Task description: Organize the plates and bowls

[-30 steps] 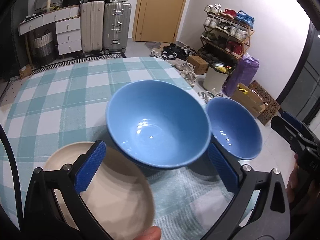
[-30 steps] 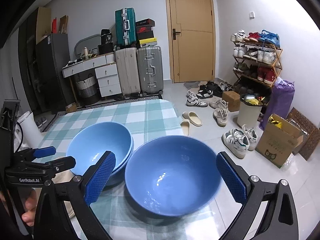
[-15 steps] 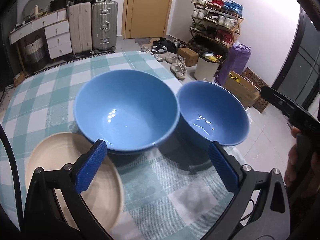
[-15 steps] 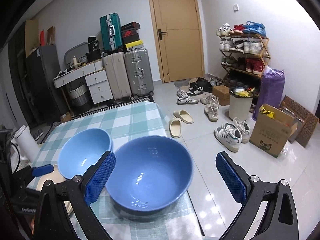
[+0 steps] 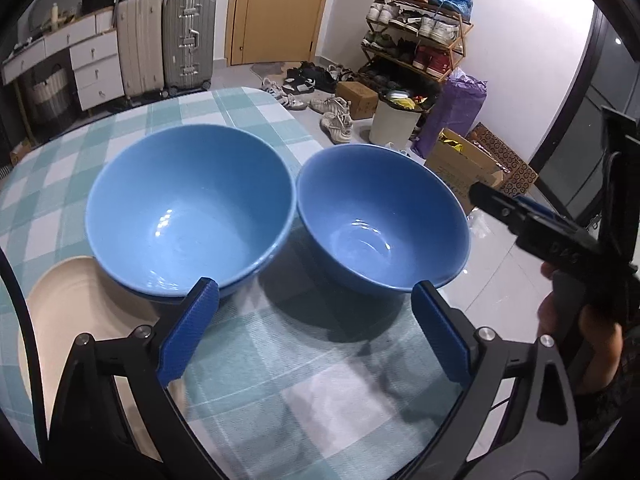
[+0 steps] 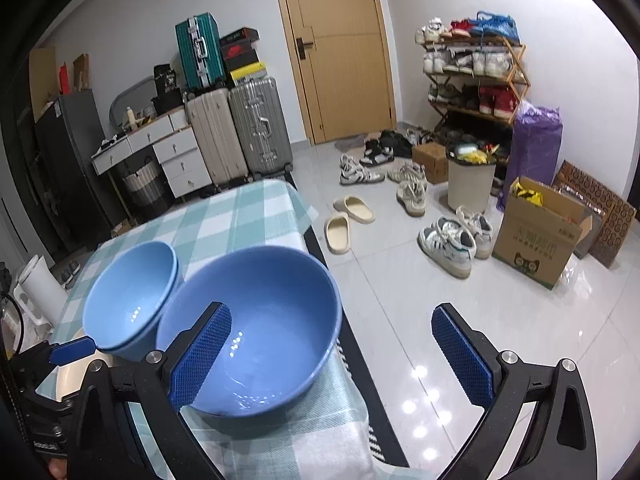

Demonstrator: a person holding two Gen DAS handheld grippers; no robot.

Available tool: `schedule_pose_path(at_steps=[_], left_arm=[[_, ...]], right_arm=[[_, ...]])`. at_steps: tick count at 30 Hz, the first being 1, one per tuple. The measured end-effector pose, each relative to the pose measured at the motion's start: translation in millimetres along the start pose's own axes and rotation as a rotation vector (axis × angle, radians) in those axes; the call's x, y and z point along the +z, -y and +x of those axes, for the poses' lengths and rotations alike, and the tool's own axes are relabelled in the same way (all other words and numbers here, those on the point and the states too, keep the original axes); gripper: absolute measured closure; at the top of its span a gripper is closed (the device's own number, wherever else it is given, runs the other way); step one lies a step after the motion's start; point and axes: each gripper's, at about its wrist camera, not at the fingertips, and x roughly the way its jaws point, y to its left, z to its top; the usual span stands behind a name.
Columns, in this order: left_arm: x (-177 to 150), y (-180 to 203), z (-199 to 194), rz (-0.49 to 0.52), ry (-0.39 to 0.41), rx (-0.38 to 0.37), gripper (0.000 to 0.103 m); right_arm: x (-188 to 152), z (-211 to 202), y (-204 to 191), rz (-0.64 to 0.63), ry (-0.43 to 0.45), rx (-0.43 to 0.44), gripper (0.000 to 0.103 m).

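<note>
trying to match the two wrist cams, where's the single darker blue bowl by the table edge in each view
Left wrist: the darker blue bowl sits right of centre, to the right of the lighter blue bowl stack.
Right wrist: the same bowl is lower centre-left, partly behind a blue pad, with the stack to its left.
Shared landmark: the wooden door.

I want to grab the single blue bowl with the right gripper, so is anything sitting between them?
Nothing visible. The right gripper is open, its left finger already over the single bowl. The stacked bowls sit beside it, out of the way.
</note>
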Motion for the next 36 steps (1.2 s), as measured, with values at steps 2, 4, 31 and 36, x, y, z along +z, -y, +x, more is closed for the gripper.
schedule_pose_path(at_steps=[2,4,31,36], left_arm=[[0.5,3.0,3.2,-0.009,-0.009,-0.009,0.013],[1.0,4.3,6.8,-0.02,-0.014,-0.021,0.02],[10.0,18.1,45.3,0.003,-0.048,-0.072,0.073],[10.8,16.3,46.4,-0.016,-0.059,-0.081,0.073]], right_arm=[[-2.0,5.5,1.9,0.002,-0.009,-0.002,0.001],[-3.9,11.0,3.4,0.004,-0.021,-0.002,0.001],[-19.1,43.0,0.8,0.048,-0.085,0.075,0.082],[-20.4,45.2,-1.1,0.034,-0.095,0.073,0.083]])
